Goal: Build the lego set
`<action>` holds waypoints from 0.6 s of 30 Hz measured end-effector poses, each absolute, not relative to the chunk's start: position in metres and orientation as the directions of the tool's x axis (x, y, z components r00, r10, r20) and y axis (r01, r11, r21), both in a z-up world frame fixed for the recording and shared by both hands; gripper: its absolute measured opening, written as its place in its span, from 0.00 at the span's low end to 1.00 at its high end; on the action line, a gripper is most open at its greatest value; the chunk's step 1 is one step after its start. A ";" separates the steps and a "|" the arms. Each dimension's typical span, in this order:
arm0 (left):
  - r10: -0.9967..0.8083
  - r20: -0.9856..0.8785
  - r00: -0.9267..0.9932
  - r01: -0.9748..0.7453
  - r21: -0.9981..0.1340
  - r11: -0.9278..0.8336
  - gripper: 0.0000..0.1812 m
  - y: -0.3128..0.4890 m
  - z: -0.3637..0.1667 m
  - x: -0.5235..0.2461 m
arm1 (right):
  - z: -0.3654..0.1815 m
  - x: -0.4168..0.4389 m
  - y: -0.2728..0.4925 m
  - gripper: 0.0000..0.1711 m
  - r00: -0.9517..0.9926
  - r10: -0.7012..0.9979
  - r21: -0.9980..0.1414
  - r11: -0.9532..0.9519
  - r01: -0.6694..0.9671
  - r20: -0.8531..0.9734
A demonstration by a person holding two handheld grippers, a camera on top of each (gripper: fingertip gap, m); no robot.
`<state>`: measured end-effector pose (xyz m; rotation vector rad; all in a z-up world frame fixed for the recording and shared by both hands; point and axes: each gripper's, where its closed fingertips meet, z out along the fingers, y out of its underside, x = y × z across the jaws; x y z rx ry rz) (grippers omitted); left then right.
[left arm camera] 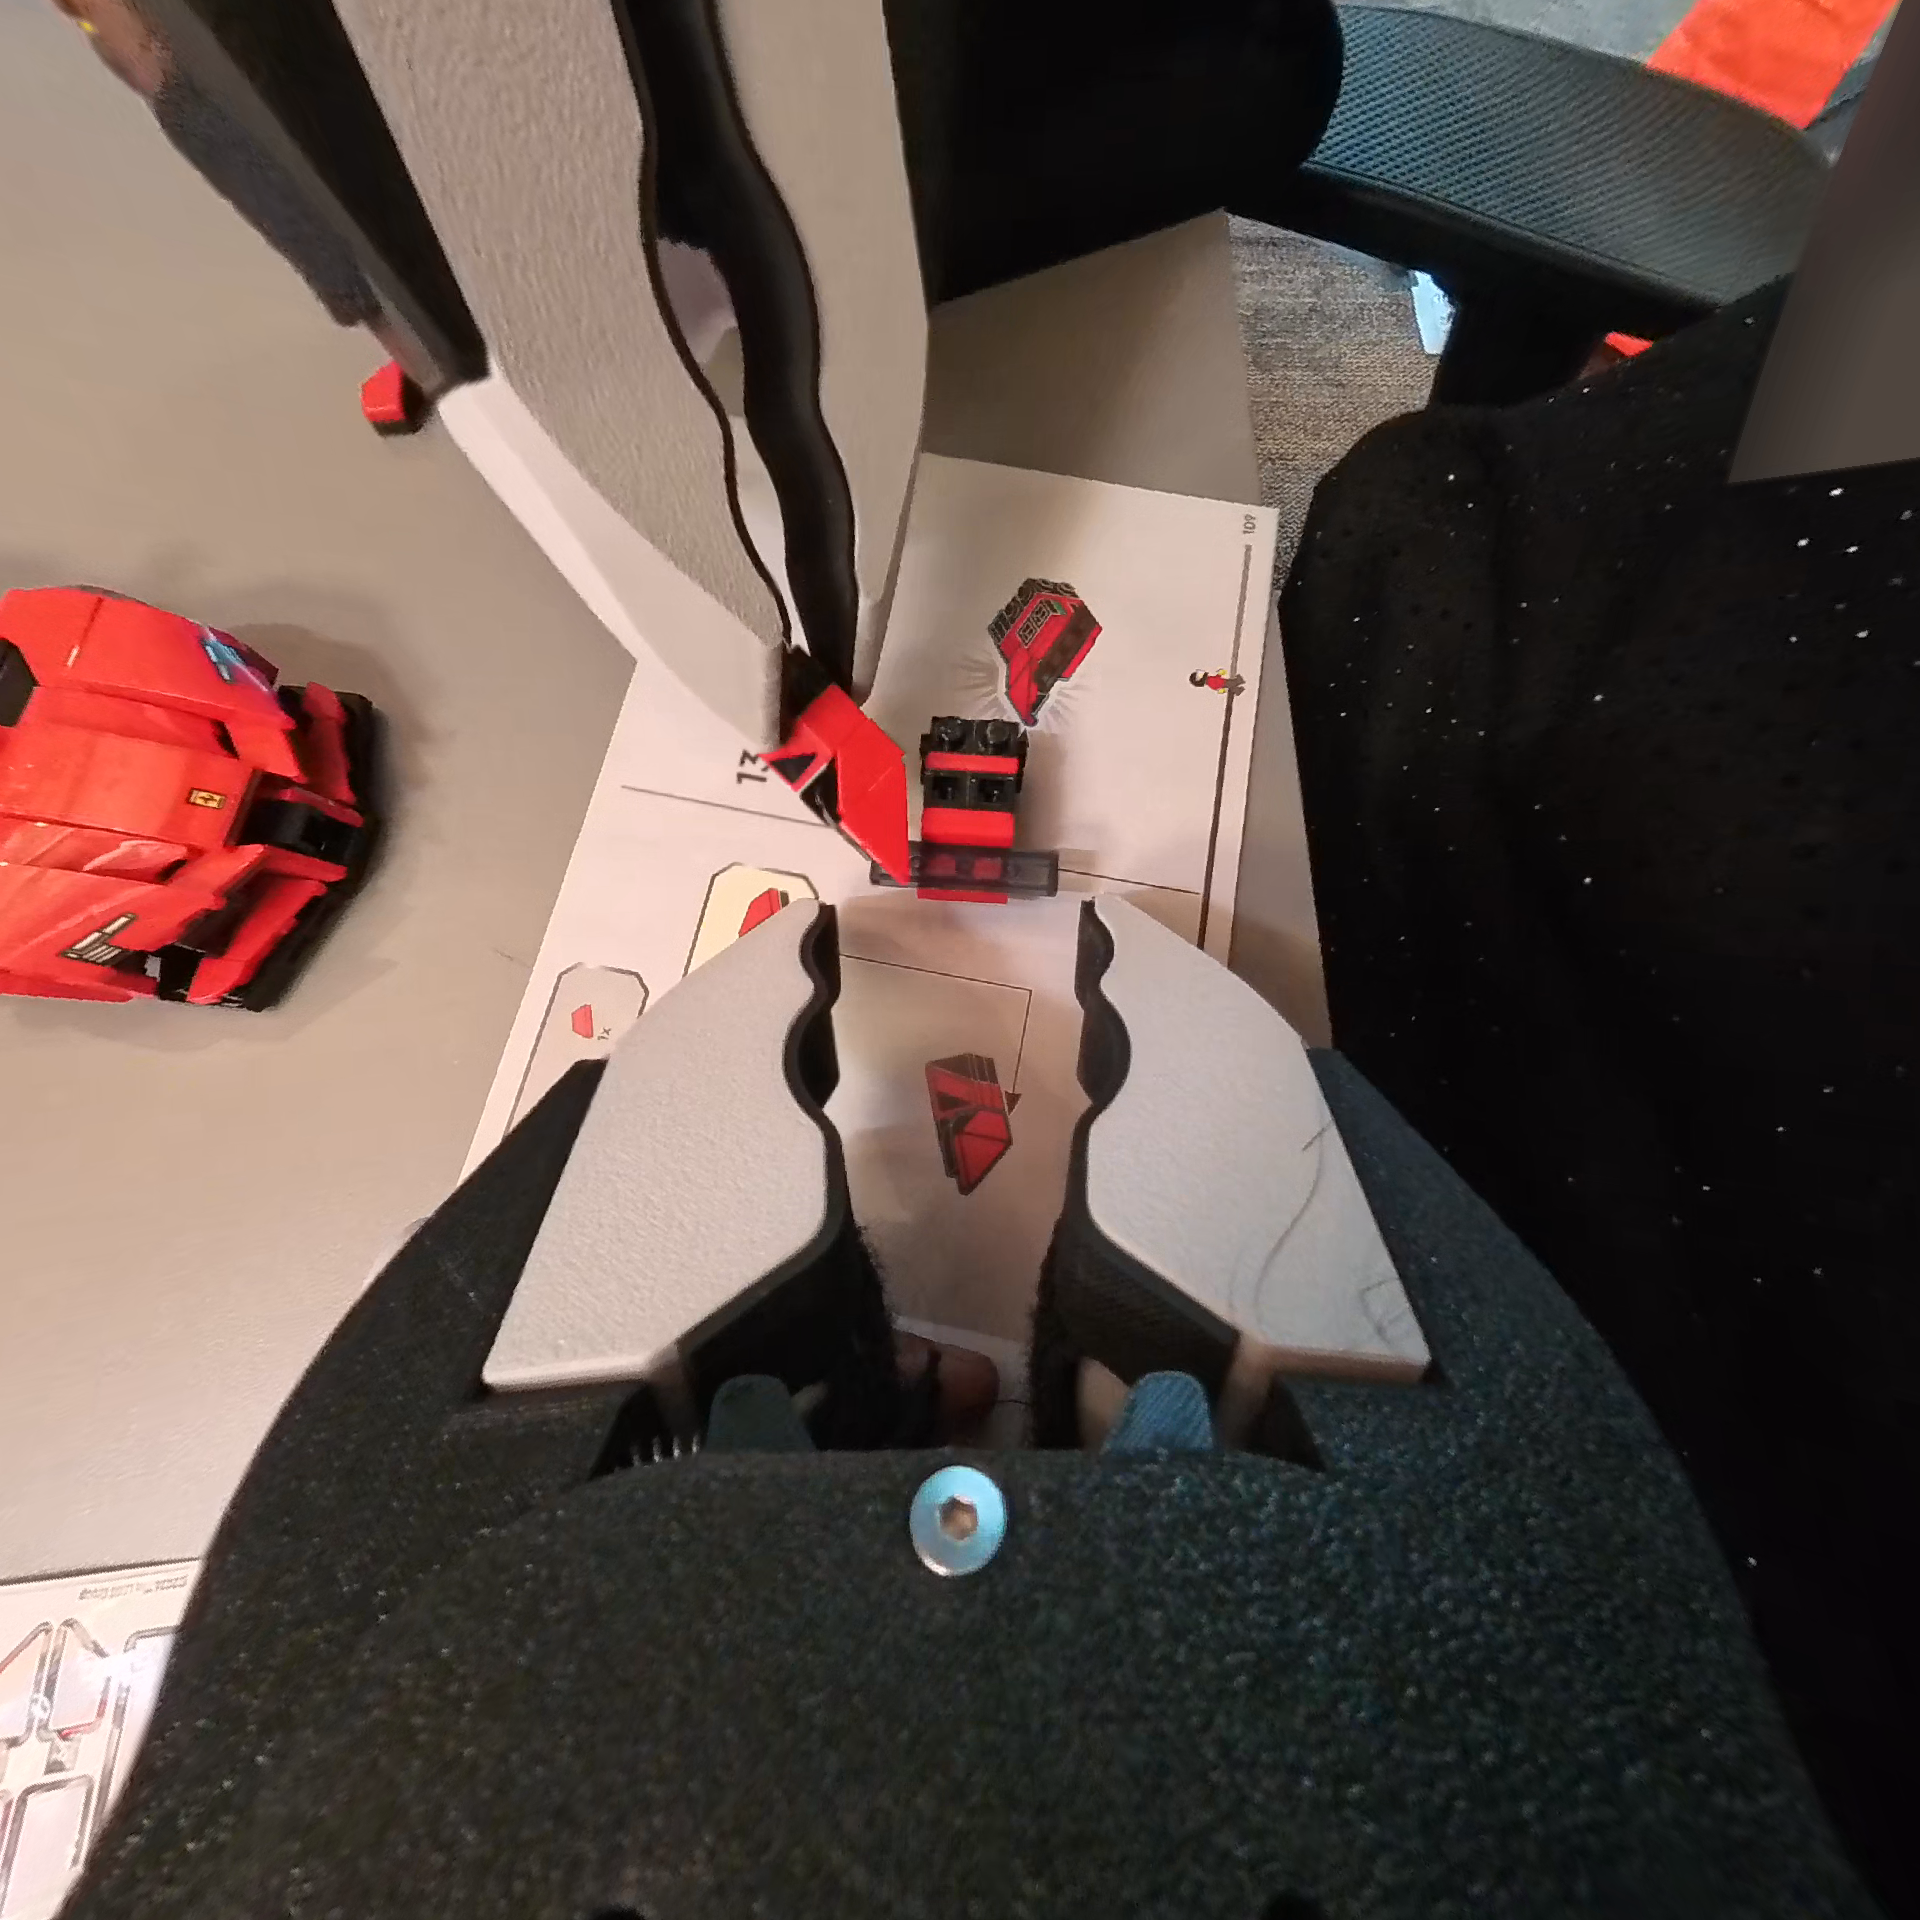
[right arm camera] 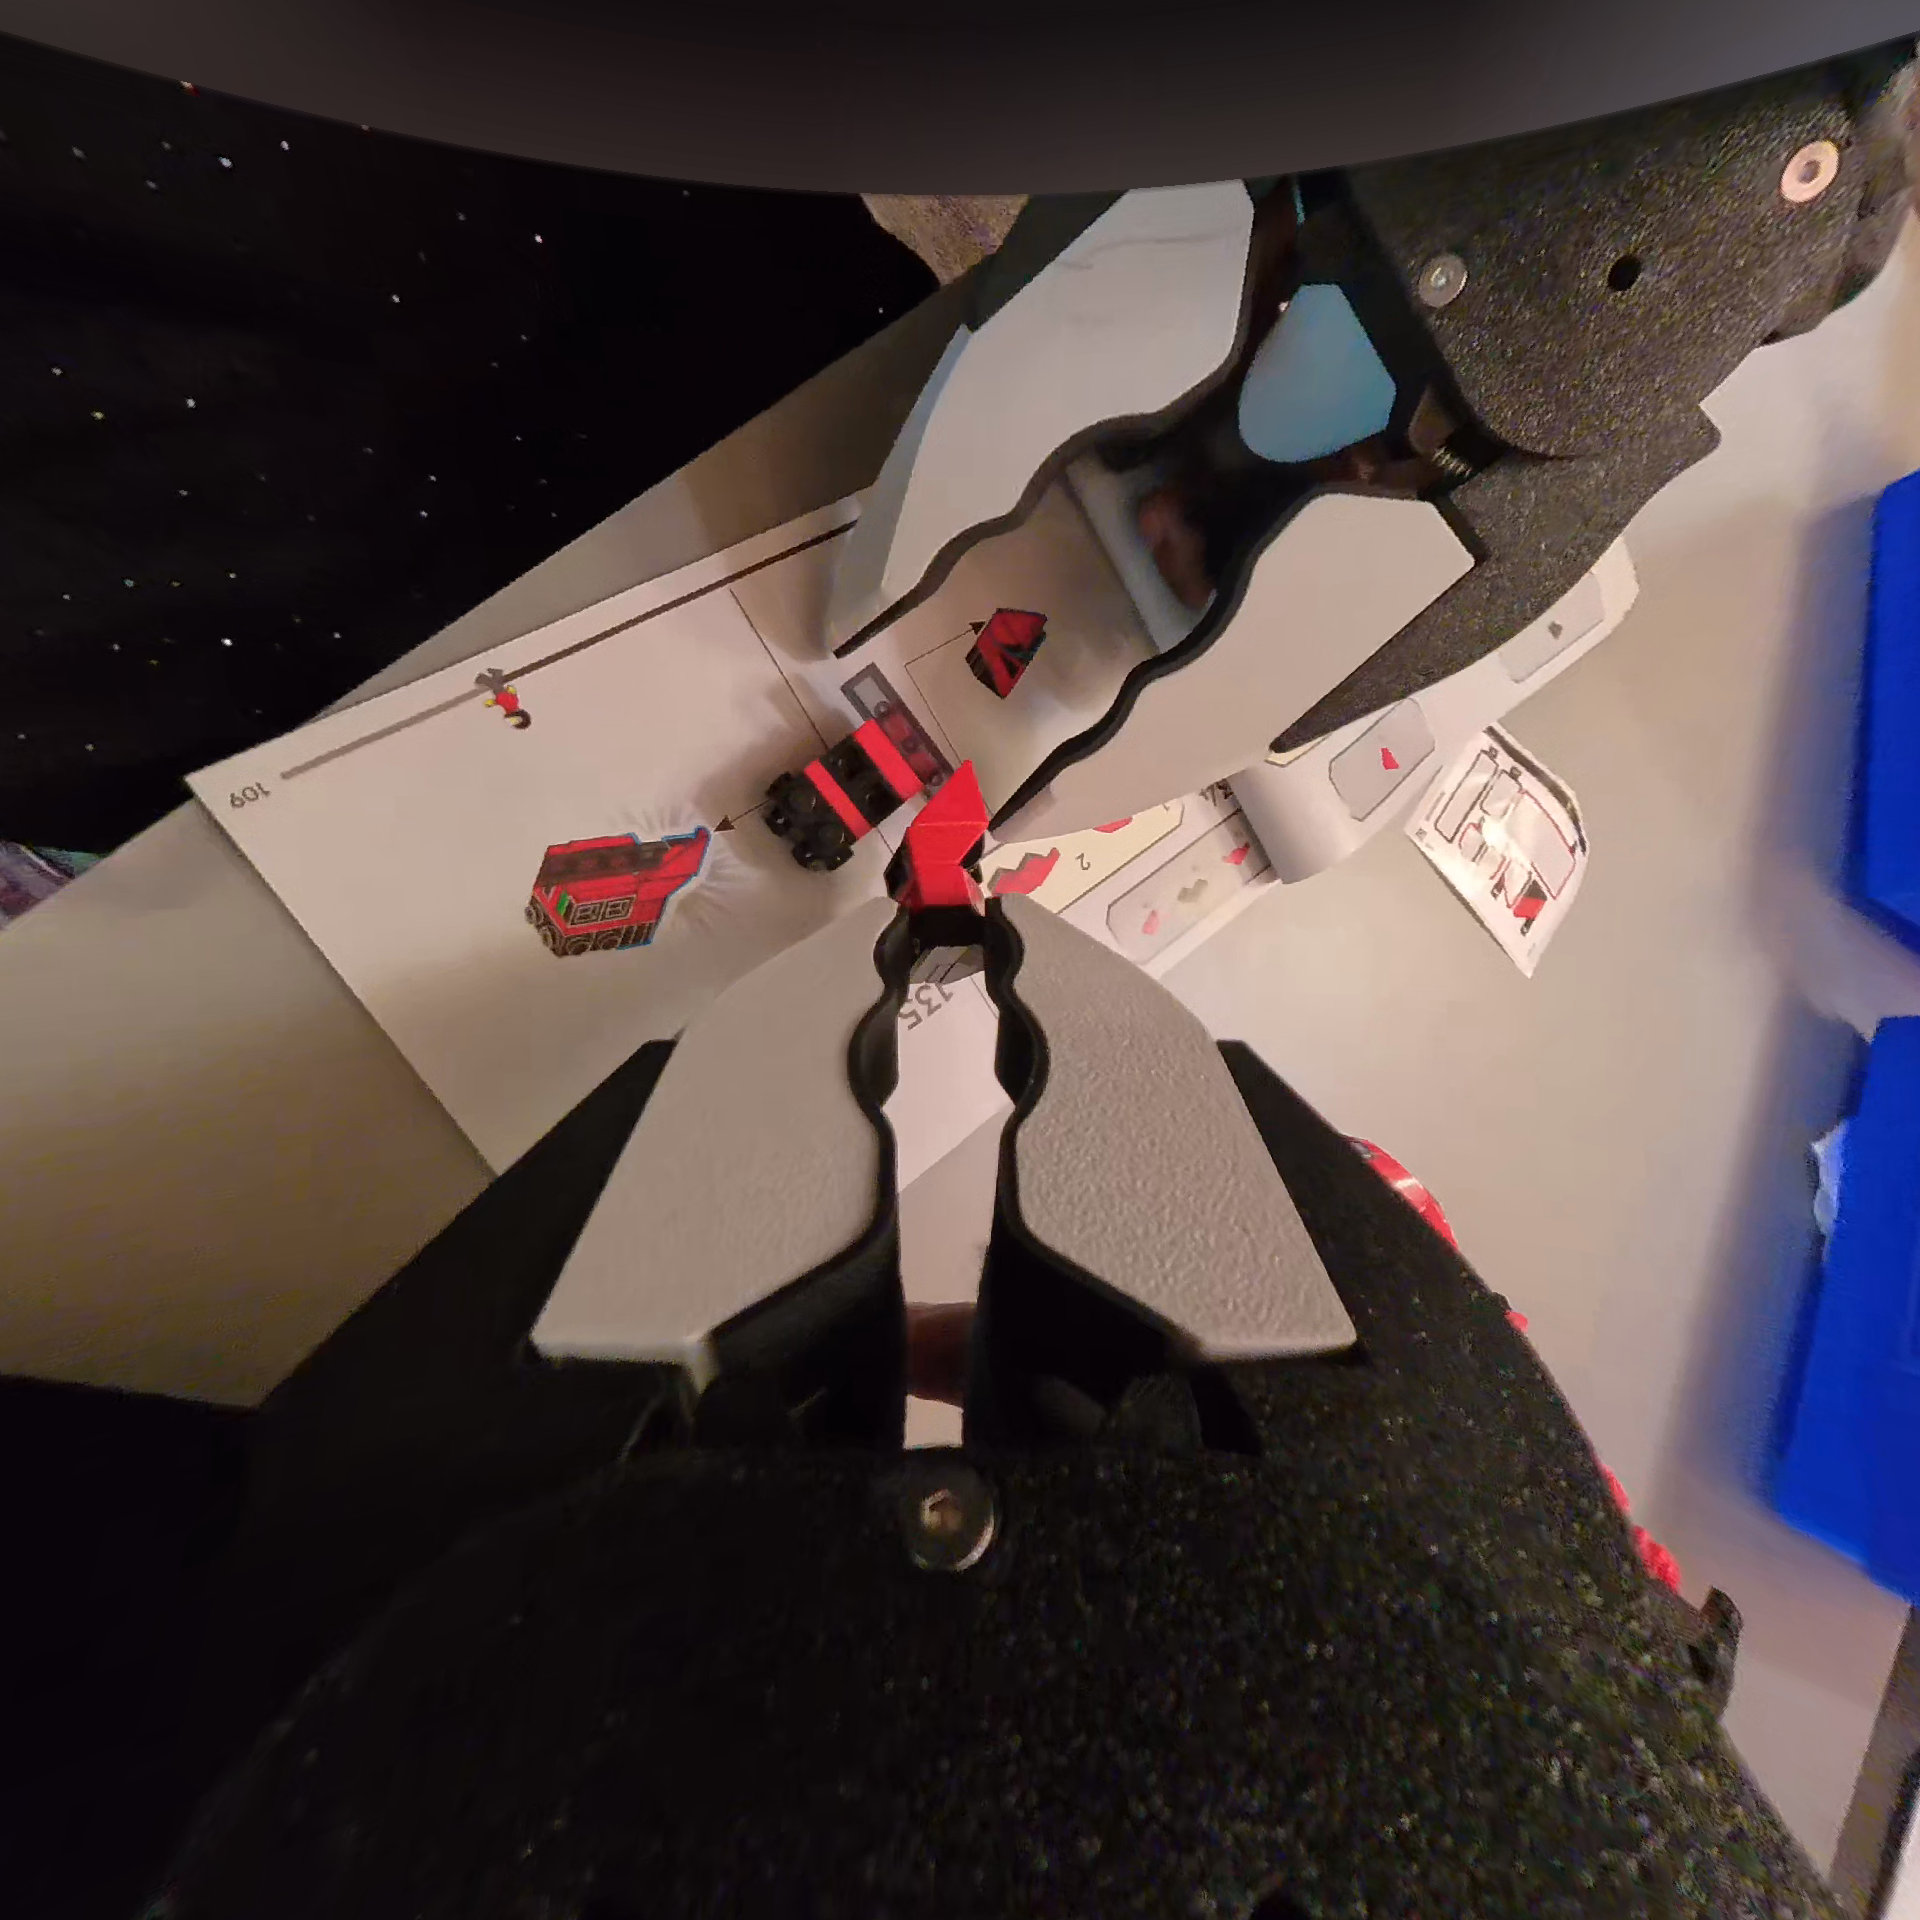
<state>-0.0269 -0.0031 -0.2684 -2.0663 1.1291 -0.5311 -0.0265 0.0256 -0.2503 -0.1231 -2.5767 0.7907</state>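
The right gripper (right arm camera: 940,914) clamps a small red-and-black wedge-shaped brick assembly (right arm camera: 943,842), tip beside the red-and-black studded brick block (left arm camera: 968,805) on the white paper instruction booklet (left arm camera: 1132,644). The left gripper (left arm camera: 956,914) hovers spread, empty; its rear is cut off.

**A pale grey table and what rests on it**

The table (left arm camera: 208,1195) is smooth, matt and pale grey. An open instruction booklet (left arm camera: 1132,582) lies flat near its edge. On the booklet's page sits a small red and black brick assembly (left arm camera: 968,800) with a smoky transparent plate (left arm camera: 1023,868) at its near end. Left of the booklet stands a built red Lego car (left arm camera: 156,800). A single small red piece (left arm camera: 382,400) lies farther back. A sticker sheet (right arm camera: 1501,847) rests just beyond the booklet's far side, near blue bins (right arm camera: 1870,1143) at the table's side.
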 end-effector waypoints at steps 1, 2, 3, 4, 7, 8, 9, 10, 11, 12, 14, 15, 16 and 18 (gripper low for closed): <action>-0.846 0.020 0.534 -0.553 -0.748 -0.367 0.24 -0.003 -0.269 -0.027 | -0.252 -0.027 0.026 0.08 -0.903 0.204 -0.556 0.830 -0.045 0.378; -0.845 0.022 0.534 -0.553 -0.747 -0.369 0.24 -0.003 -0.269 -0.027 | -0.253 -0.028 0.026 0.08 -0.905 0.203 -0.561 0.826 -0.048 0.375; -0.845 0.023 0.534 -0.553 -0.746 -0.370 0.24 -0.003 -0.269 -0.027 | -0.253 -0.028 0.025 0.08 -0.906 0.203 -0.572 0.818 -0.051 0.372; -0.845 0.025 0.534 -0.553 -0.746 -0.372 0.24 -0.003 -0.269 -0.027 | -0.252 -0.029 0.024 0.08 -0.906 0.207 -0.585 0.809 -0.053 0.369; -0.845 0.025 0.535 -0.553 -0.745 -0.373 0.24 -0.003 -0.269 -0.027 | -0.253 -0.030 0.023 0.08 -0.904 0.217 -0.600 0.798 -0.054 0.370; -0.844 0.024 0.535 -0.554 -0.745 -0.372 0.24 -0.003 -0.269 -0.027 | -0.253 -0.030 0.023 0.08 -0.903 0.220 -0.602 0.797 -0.052 0.369; -0.844 0.023 0.535 -0.555 -0.744 -0.372 0.24 -0.003 -0.269 -0.027 | -0.253 -0.029 0.023 0.08 -0.904 0.224 -0.608 0.793 -0.049 0.365; -0.844 0.022 0.536 -0.556 -0.744 -0.372 0.24 -0.003 -0.270 -0.027 | -0.253 -0.029 0.022 0.08 -0.904 0.227 -0.616 0.787 -0.049 0.362; -0.844 0.021 0.536 -0.557 -0.743 -0.372 0.24 -0.003 -0.270 -0.027 | -0.253 -0.028 0.021 0.08 -0.904 0.229 -0.620 0.783 -0.049 0.362; -0.844 0.019 0.536 -0.558 -0.742 -0.372 0.23 -0.003 -0.270 -0.027 | -0.254 -0.028 0.020 0.08 -0.904 0.229 -0.620 0.783 -0.050 0.362; -0.844 0.017 0.536 -0.561 -0.740 -0.371 0.23 -0.002 -0.270 -0.027 | -0.254 -0.027 0.021 0.08 -0.902 0.231 -0.617 0.785 -0.048 0.364; -0.843 0.015 0.537 -0.563 -0.738 -0.372 0.23 -0.002 -0.271 -0.027 | -0.254 -0.027 0.021 0.08 -0.902 0.234 -0.620 0.783 -0.046 0.363; -0.843 0.014 0.538 -0.564 -0.737 -0.372 0.23 -0.002 -0.271 -0.027 | -0.254 -0.027 0.022 0.08 -0.902 0.237 -0.623 0.781 -0.043 0.360; -0.842 0.013 0.539 -0.566 -0.736 -0.373 0.23 -0.002 -0.271 -0.027 | -0.255 -0.027 0.022 0.08 -0.901 0.242 -0.626 0.779 -0.042 0.361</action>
